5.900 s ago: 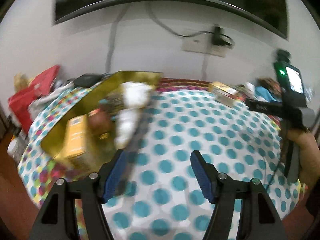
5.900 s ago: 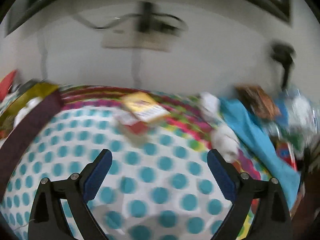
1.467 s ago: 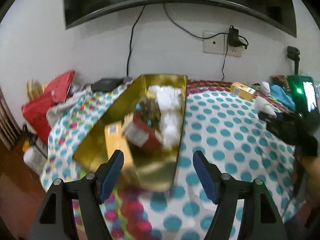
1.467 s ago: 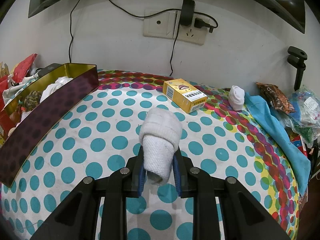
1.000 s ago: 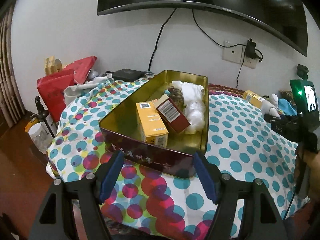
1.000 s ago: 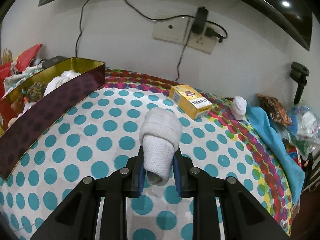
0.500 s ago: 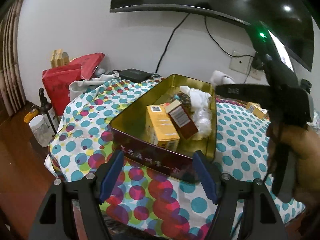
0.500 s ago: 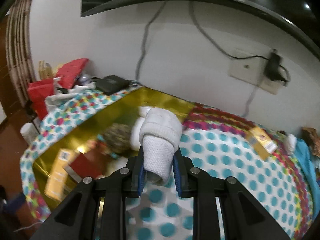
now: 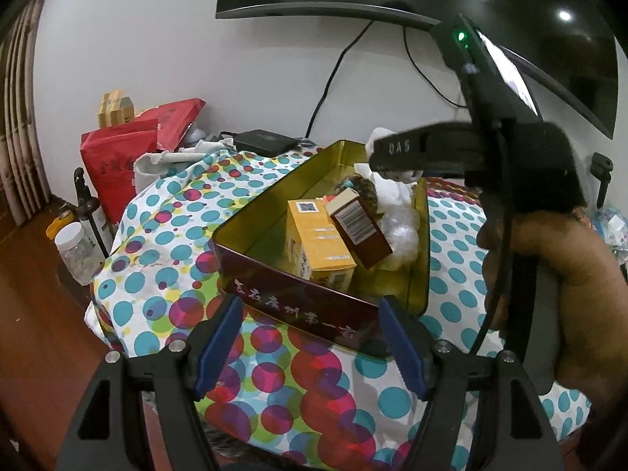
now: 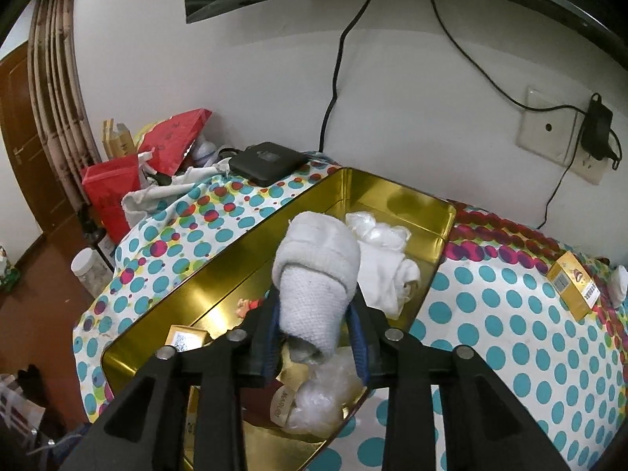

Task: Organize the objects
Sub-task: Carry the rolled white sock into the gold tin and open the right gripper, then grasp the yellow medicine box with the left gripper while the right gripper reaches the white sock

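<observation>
The rolled white knitted sock [image 10: 316, 286] sits between my right tongs [image 10: 314, 337], long axis pointing away and up, above the gold rectangular tin [image 10: 392, 196]; the jaws are opening. Inside lie a yellow box [image 9: 314, 243], maroon box [image 9: 361, 231] and white cloth [image 10: 388, 274]. My left tongs [image 9: 310, 347] gape, empty.

rolled sock [image 10: 316, 274] lower end behind pads, tin [image 9: 274, 294] lettering unreadable

The right gripper [image 10: 316, 335] has carried the rolled white sock [image 10: 316, 274] from mid-table to above the gold tin [image 10: 392, 192], jaws now opening.
</observation>
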A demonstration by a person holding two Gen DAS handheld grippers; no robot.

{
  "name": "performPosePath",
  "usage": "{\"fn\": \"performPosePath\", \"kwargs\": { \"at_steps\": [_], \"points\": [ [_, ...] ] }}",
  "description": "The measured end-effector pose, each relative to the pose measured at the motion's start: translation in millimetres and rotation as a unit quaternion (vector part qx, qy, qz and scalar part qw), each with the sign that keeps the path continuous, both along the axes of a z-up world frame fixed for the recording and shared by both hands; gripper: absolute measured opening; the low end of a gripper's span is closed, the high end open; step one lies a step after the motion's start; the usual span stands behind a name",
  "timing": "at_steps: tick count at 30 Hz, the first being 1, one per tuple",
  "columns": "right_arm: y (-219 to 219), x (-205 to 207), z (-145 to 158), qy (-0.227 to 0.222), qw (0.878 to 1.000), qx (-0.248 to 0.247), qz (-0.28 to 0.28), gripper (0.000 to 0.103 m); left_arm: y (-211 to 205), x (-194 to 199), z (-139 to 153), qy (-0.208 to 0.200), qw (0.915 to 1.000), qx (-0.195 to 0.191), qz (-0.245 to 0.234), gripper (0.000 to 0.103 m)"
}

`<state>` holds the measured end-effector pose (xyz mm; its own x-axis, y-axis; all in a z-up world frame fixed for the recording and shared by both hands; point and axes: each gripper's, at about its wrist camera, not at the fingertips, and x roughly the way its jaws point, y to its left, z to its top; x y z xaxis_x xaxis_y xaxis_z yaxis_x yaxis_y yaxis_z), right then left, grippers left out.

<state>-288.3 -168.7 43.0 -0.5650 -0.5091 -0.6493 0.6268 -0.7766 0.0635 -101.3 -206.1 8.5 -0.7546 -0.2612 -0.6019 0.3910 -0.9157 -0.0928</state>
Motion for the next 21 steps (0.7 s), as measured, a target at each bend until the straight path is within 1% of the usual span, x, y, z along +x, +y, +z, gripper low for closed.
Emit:
{"fn": "performPosePath", "kwargs": {
  "at_steps": [2,3,4,7,9,10,11,12,13,14,15,17,19,21],
  "points": [
    [6,-2,4,-0.001,1.000,-0.009,-0.003,0.054,2,-1,-1,-0.001,1.0000,-0.005,-0.002,0.074],
    [11,-2,7,0.004,1.000,-0.013,-0.007,0.069,3,-1,-1,-0.002,1.0000,-0.006,-0.003,0.074],
    [19,-2,11,0.011,1.000,-0.024,-0.012,0.076,5,-1,-2,-0.002,1.0000,-0.007,-0.004,0.074],
    [40,-8,19,0.012,0.998,-0.051,-0.028,0.082,11,-2,-3,-0.003,0.9999,-0.011,-0.012,0.074],
    [58,-15,21,0.012,0.997,-0.049,-0.050,0.083,17,-1,-1,0.000,0.9996,-0.020,-0.021,0.074],
    [67,-17,20,0.016,0.997,-0.046,-0.058,0.087,20,-1,1,0.003,0.9993,-0.026,-0.026,0.074],
    [78,-19,18,0.024,0.997,-0.035,-0.068,0.088,24,-1,2,0.006,0.9990,-0.031,-0.031,0.074],
    [91,-21,13,0.038,0.996,-0.014,-0.082,0.088,29,-1,3,0.009,0.9988,-0.031,-0.036,0.074],
    [108,-25,6,0.051,0.993,0.012,-0.102,0.088,34,-2,3,0.012,0.9986,-0.026,-0.044,0.074],
    [124,-30,-1,0.055,0.991,0.028,-0.117,0.088,40,-4,3,0.013,0.9983,-0.021,-0.052,0.074],
    [149,-38,-11,0.050,0.988,0.039,-0.139,0.088,47,-5,3,0.013,0.9978,-0.018,-0.062,0.074],
    [194,-51,-26,0.036,0.981,0.045,-0.184,0.088,65,-13,3,0.009,0.9962,-0.020,-0.084,0.074],
    [236,-64,-36,0.016,0.973,0.034,-0.228,0.088,85,-27,4,0.003,0.9930,-0.022,-0.116,0.074],
    [274,-75,-39,-0.005,0.963,0.017,-0.268,0.088,107,-49,8,0.002,0.9886,-0.019,-0.149,0.074]
  ]
}}
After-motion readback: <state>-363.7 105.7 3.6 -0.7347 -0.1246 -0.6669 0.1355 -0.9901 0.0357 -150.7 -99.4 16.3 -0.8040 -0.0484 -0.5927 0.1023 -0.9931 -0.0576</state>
